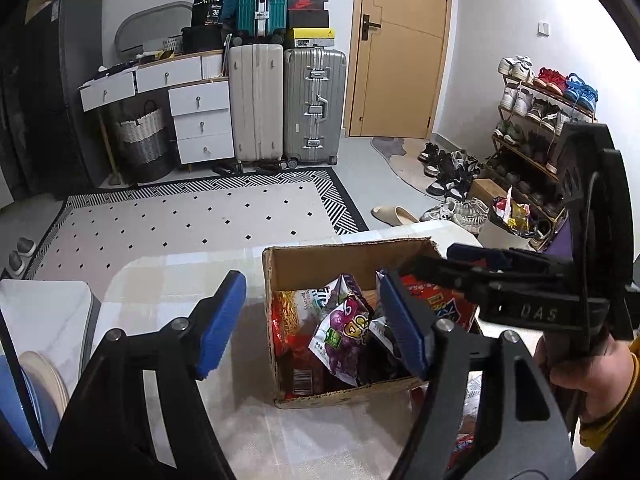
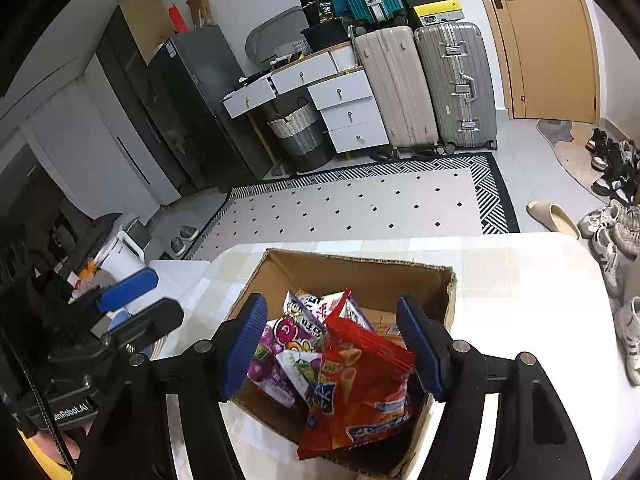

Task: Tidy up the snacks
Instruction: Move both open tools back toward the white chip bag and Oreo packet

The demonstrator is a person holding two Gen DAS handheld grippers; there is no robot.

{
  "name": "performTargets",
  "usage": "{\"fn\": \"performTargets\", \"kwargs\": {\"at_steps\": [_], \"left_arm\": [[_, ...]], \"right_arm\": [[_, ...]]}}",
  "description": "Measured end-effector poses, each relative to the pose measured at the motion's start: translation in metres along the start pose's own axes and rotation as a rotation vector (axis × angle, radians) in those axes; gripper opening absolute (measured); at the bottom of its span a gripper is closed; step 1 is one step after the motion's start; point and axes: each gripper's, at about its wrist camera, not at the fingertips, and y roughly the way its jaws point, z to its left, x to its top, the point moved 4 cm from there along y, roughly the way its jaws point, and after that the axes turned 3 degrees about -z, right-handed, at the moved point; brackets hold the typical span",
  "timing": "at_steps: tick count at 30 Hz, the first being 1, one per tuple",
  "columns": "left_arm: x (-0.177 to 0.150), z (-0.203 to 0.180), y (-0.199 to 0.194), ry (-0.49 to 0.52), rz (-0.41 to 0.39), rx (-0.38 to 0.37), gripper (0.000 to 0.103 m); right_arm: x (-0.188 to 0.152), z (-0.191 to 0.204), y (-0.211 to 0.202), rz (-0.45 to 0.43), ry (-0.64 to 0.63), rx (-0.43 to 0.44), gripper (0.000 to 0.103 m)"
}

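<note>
An open cardboard box (image 1: 344, 260) (image 2: 360, 276) stands on the table, filled with several snack bags. A purple grape candy bag (image 1: 344, 332) (image 2: 280, 344) lies in the middle and a red chip bag (image 2: 360, 392) leans against the near right side. My left gripper (image 1: 312, 304) is open, with its jaws spanning the box's left wall and nothing between the pads. My right gripper (image 2: 332, 320) is open above the box. The red bag's top rises between its pads, and neither pad touches it. Each gripper shows in the other's view: the right (image 1: 452, 264), the left (image 2: 140, 304).
The table (image 2: 520, 320) has a pale checked cloth. More snack packets (image 1: 464, 440) lie on it right of the box. A white stool (image 1: 44, 312) stands to the left. Beyond are a dotted rug (image 1: 192, 216), suitcases (image 1: 312, 104), a shoe rack (image 1: 536, 128) and a bin of wrappers (image 1: 508, 216).
</note>
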Motion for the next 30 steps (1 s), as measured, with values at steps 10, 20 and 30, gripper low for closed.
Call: {"fn": "performTargets", "kwargs": {"at_steps": [10, 20, 30], "left_arm": [[-0.005, 0.007, 0.006, -0.026, 0.01, 0.007, 0.068], [-0.012, -0.003, -0.059, -0.07, -0.074, 0.021, 0.081], [-0.048, -0.045, -0.175, -0.058, -0.207, 0.07, 0.102]], "right_arm": [[0.016, 0.008, -0.03, -0.108, 0.038, 0.063, 0.071], [-0.031, 0.058, -0.139, -0.218, -0.02, 0.102, 0.097], [-0.145, 0.07, -0.255, -0.363, -0.006, 0.051, 0.102]]}}
